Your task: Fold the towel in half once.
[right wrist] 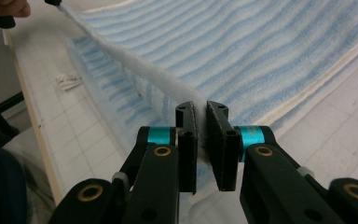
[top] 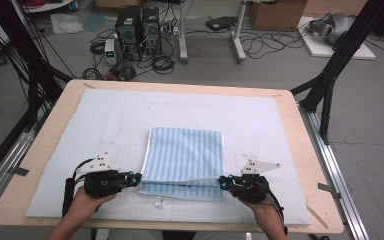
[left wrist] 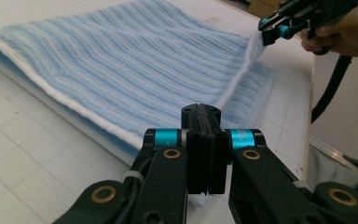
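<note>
Holding the near edge of a blue striped towel (top: 185, 160), both grippers sit close to the near edge of the table (top: 50, 135), on the white gridded mat (top: 105, 120) that covers most of it. The towel lies at the middle of the mat, folded, its upper layer lifted slightly along the near side.

High view: the left gripper (top: 136, 178) is at the towel's near left corner and the right gripper (top: 222, 182) at its near right corner, each in a hand (top: 82, 205) entering from the bottom. A small white tag (top: 159, 202) lies on the mat just in front of the towel. The floor beyond the far edge carries computer towers (top: 139, 30) and loose cables. From here the jaw gap of either gripper is too small to judge.

Left gripper view: the jaws are pressed together with the white hem of the towel (left wrist: 135, 60) caught between them, and the other gripper (left wrist: 266, 29) pinches the far corner, the hem stretched between the two.

Right gripper view: the jaws (right wrist: 201, 135) pinch the white hem, a thin band of cloth visible between the pads, with the towel (right wrist: 261, 51) spreading away. The tag (right wrist: 68, 81) shows faint print, too small to read. No other writing is legible.
</note>
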A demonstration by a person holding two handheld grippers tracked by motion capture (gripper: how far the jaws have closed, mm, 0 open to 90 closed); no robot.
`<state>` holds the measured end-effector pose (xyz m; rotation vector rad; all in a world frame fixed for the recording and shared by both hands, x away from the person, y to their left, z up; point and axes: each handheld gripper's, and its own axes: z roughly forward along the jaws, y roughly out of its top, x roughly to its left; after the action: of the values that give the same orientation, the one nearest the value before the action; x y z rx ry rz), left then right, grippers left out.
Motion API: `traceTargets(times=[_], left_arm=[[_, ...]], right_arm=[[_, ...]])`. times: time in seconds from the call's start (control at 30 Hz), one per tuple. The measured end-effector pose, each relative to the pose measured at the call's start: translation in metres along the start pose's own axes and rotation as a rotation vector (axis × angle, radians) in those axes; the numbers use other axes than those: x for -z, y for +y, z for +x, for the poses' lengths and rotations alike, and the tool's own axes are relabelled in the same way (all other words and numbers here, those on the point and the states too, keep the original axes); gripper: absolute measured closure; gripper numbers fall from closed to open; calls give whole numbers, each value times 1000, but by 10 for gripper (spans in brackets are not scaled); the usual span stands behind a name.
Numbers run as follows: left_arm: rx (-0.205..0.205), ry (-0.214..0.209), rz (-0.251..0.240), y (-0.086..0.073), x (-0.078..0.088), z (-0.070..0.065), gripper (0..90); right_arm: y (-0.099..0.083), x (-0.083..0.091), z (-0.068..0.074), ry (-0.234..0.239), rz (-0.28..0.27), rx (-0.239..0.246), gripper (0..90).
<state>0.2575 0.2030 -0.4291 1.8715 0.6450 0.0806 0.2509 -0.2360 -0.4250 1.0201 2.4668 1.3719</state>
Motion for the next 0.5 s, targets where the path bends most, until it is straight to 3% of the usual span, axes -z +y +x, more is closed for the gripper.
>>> traceTargets(times=[0.07, 0.1, 0.17, 0.23, 0.33, 0.5], left_arm=[[2, -7, 21, -3, -2, 1, 888], [11, -15, 27, -4, -3, 2, 881], [36, -3, 21, -3, -4, 3, 713], [41, 17, -1, 0, -4, 4, 629], [55, 51, -43, 5, -2, 10, 573], [71, 101, -68, 14, -8, 19, 570]], right_arm=[[-2, -1, 1, -4, 21, 12, 799], [-3, -2, 1, -6, 29, 12, 737], [-3, -1, -1, -2, 27, -3, 645], [-2, 3, -3, -2, 2, -25, 594], [0, 7, -7, -19, -40, -53, 575], [4, -3, -12, -57, -19, -62, 577]])
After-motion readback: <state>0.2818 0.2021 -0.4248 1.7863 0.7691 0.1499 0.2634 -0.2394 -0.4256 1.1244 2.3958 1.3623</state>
